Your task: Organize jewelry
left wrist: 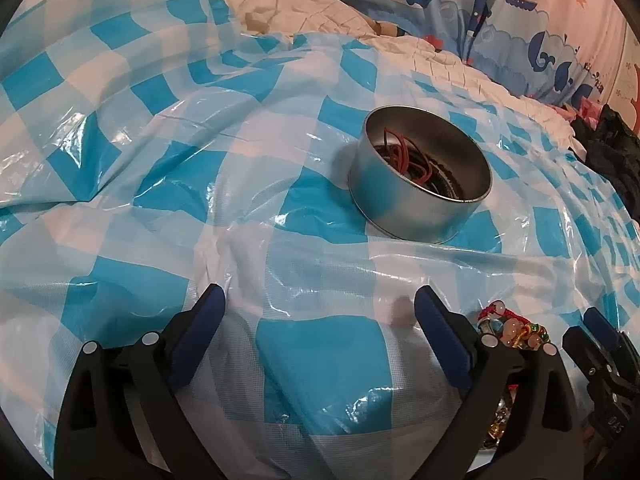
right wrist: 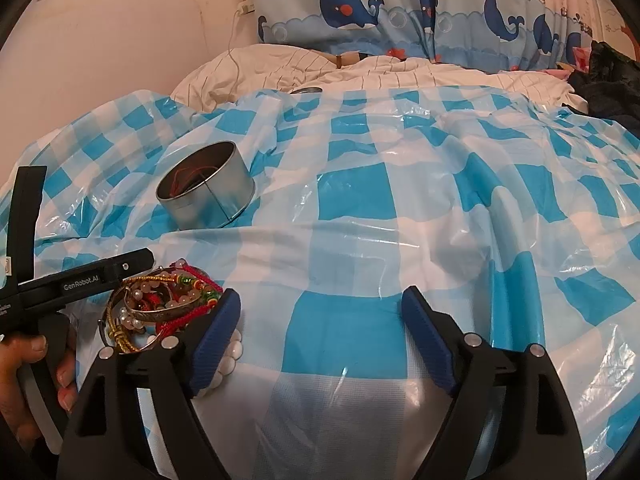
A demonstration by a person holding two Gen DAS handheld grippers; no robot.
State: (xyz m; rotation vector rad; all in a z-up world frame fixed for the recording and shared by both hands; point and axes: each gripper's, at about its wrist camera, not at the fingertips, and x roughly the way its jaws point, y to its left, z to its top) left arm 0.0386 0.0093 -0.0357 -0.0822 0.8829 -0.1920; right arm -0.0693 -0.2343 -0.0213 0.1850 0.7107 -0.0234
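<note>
Right now both of my grippers hang spread wide over the bed, with nothing between their blue pads. My left gripper (left wrist: 316,300) points at bare blue-and-white checked plastic sheet (left wrist: 160,160), and my right gripper (right wrist: 320,304) does the same over its own patch of the sheet.

Taking the round metal tin (left wrist: 416,196) as the landmark: it stands upright on the sheet, open at the top, with red cords and darker pieces lying inside it. The pile of jewelry (right wrist: 160,308) lies on the sheet on the near side of the tin, well apart from it. In the pile I see a gold bangle, red braided cords, pale pink beads and a string of white beads, tangled together. My right gripper's left finger (right wrist: 216,336) is just beside the pile, over the white beads; I cannot tell whether it touches them. Beyond the tin lie a striped white quilt (right wrist: 400,68) and a whale-print curtain (right wrist: 360,4).
</note>
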